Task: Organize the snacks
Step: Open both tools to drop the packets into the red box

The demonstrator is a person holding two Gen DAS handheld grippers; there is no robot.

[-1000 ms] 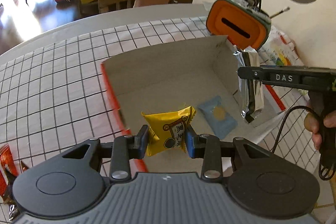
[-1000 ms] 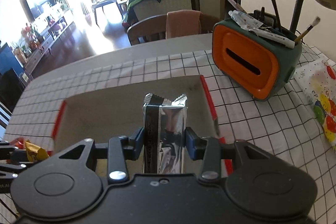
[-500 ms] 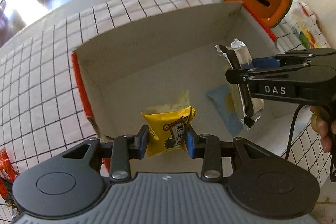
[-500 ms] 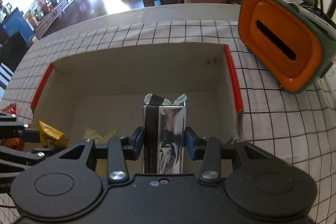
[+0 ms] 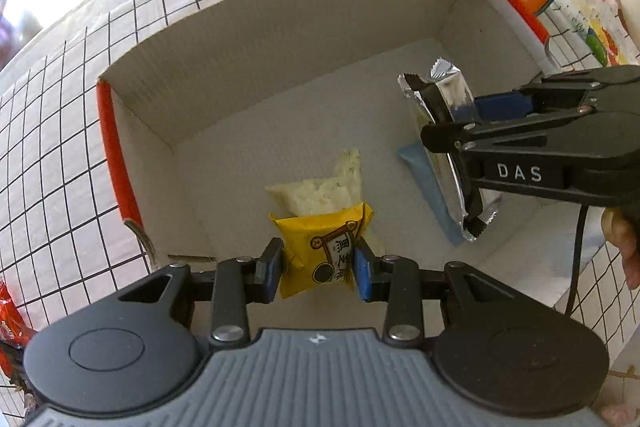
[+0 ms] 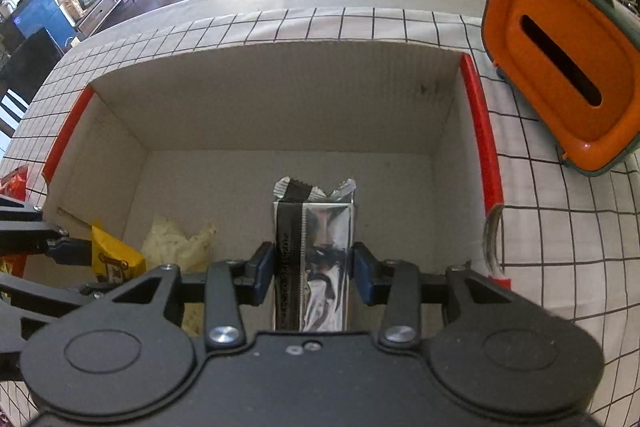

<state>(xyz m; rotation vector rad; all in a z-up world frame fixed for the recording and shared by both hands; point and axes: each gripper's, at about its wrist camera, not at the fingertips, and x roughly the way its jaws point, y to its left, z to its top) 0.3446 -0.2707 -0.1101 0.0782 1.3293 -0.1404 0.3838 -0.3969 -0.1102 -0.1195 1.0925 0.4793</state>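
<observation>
Your left gripper [image 5: 318, 264] is clamped on one yellow snack packet [image 5: 322, 250], low centre of the frame, over the cardboard box [image 5: 280, 39]. Your right gripper [image 6: 313, 275] pinches one silver foil packet [image 6: 316, 259] above the box floor. Two more packets lie inside: one pale yellow packet [image 5: 320, 189] and one blue packet [image 5: 426, 183]. One orange holder [image 6: 560, 83] stands upper right.

We see the blue packet [image 5: 430, 183] only partly, the silver packet [image 5: 448, 131] and right gripper [image 5: 460, 123] covering most of it, while a red wrapper [image 5: 10, 319] is cut by the left edge and the yellow packet's [image 5: 320, 251] print stays unreadable.
</observation>
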